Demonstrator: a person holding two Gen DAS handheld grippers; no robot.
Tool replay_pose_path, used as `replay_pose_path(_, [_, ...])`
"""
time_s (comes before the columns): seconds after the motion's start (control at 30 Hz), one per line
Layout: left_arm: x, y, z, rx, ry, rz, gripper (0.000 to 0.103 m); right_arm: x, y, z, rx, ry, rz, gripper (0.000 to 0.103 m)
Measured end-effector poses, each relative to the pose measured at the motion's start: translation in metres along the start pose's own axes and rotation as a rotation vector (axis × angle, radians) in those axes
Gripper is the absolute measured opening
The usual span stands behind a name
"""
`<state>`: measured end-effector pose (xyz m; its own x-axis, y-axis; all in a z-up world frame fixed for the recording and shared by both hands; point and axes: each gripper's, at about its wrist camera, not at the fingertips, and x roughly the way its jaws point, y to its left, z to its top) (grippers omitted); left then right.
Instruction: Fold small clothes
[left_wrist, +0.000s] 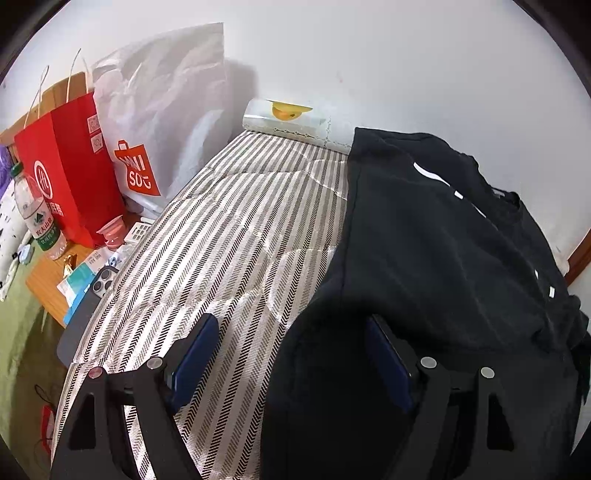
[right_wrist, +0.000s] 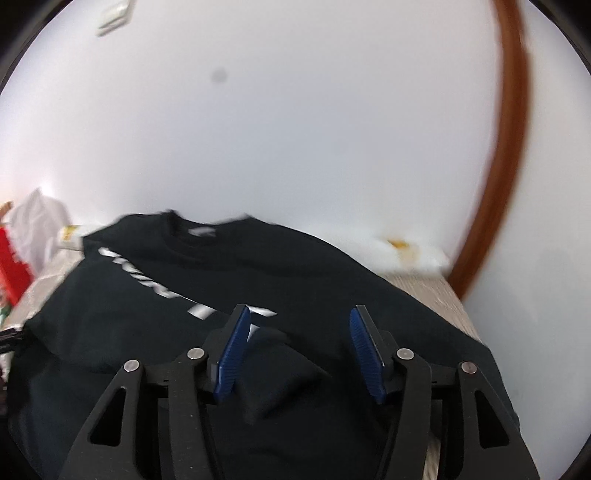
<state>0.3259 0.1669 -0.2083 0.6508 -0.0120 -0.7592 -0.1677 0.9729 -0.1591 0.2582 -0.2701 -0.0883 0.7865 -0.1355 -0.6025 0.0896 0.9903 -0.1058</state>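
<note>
Black T-shirt (left_wrist: 443, 236) is lying spread on the striped mattress (left_wrist: 236, 236), collar toward the white wall, white lettering showing. Red paper bag (left_wrist: 70, 173), white shopping bag (left_wrist: 159, 122), water bottle (left_wrist: 33, 214) and phone (left_wrist: 83, 314) are crowding the mattress's left edge, clear of the cloth. Left gripper (left_wrist: 291, 354) is hovering over the shirt's left edge, jaws wide apart, gripping nothing. Right gripper (right_wrist: 299, 350) is hanging over the shirt's folded part, jaws apart, nothing between its pads; this view is blurred.

— Left gripper (left_wrist: 291, 354)? Low in frame, jaws spread wide, nothing pinched between the blue pads (left_wrist: 195, 362).
— Right gripper (right_wrist: 297, 354)? Bottom centre, jaws parted, pads clear, tilted downward.
</note>
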Motion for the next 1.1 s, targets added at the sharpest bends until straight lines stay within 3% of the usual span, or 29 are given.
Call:
replay_pose_path(0.13, [0.0,0.004,0.0,-0.008,0.0,-0.016,0.077,0.015,0.048,0.027,-0.05,0.027,0.156,0.058])
replay_pose_path(0.3, [-0.001,0.007,0.001,-0.007,-0.004,-0.045,0.068,0.068,0.131,0.043,-0.115,0.115,0.348,0.058])
replay_pose_path(0.47, [0.0,0.01,0.001,0.0,-0.002,-0.052,0.055,0.126,0.209,0.053,-0.184,0.181,0.469,0.058])
replay_pose_path(0.7, [0.0,0.012,0.002,-0.003,-0.009,-0.091,0.051,0.209,0.294,0.078,-0.242,0.249,0.578,0.058])
replay_pose_path(0.8, [0.0,0.009,0.001,0.011,-0.014,-0.107,0.048,0.235,0.318,0.079,-0.265,0.267,0.585,0.058])
replay_pose_path(0.93, [0.0,0.008,0.002,0.014,-0.019,-0.115,0.043,0.24,0.334,0.078,-0.28,0.23,0.626,0.06])
replay_pose_path(1.1, [0.0,0.007,0.002,0.015,-0.017,-0.126,0.034,0.233,0.353,0.076,-0.342,0.222,0.674,0.044])
